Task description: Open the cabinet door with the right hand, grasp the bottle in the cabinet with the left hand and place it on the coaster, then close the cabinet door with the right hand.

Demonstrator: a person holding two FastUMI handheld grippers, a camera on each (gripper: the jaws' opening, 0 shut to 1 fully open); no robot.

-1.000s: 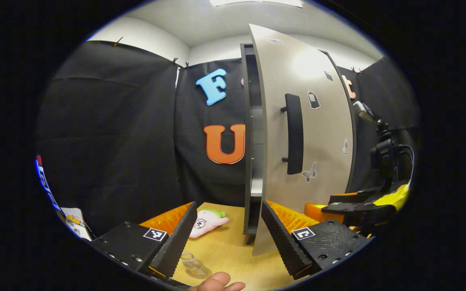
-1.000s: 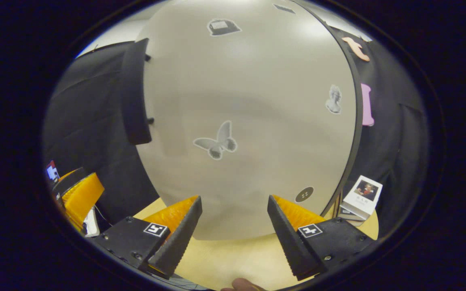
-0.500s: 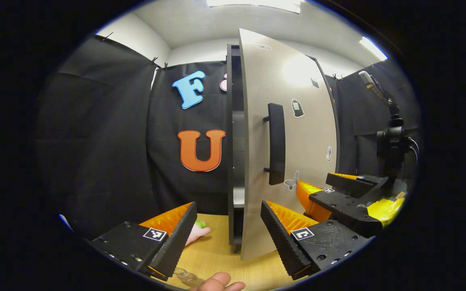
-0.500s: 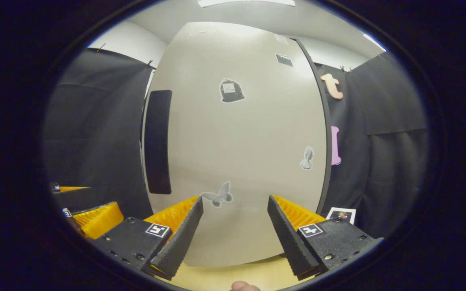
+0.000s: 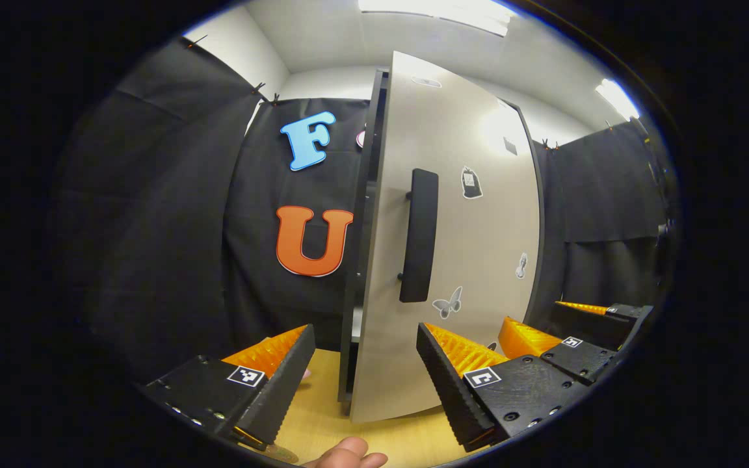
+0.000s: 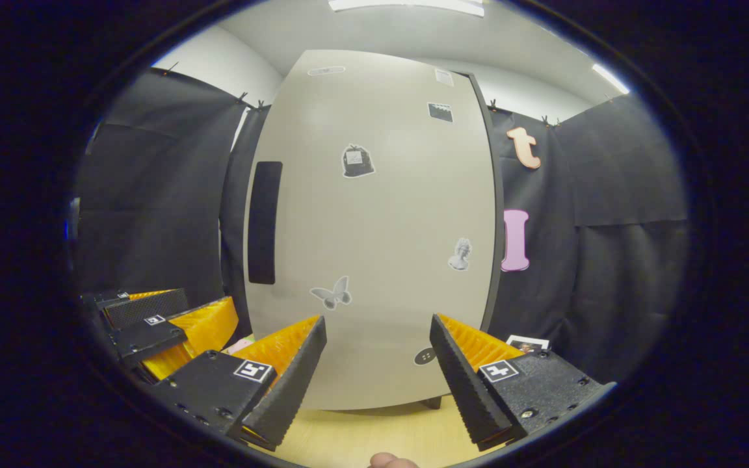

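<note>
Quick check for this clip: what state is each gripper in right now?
Left gripper: open, holding nothing, facing the edge of the cabinet door.
Right gripper: open, holding nothing, facing the front of the door.

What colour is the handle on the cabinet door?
Black handle, seen best in the left gripper view.

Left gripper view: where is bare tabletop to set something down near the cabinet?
Bare table lies between the left gripper fingers, up to the cabinet door. Crowded right of it, where the right gripper sits close.
</note>
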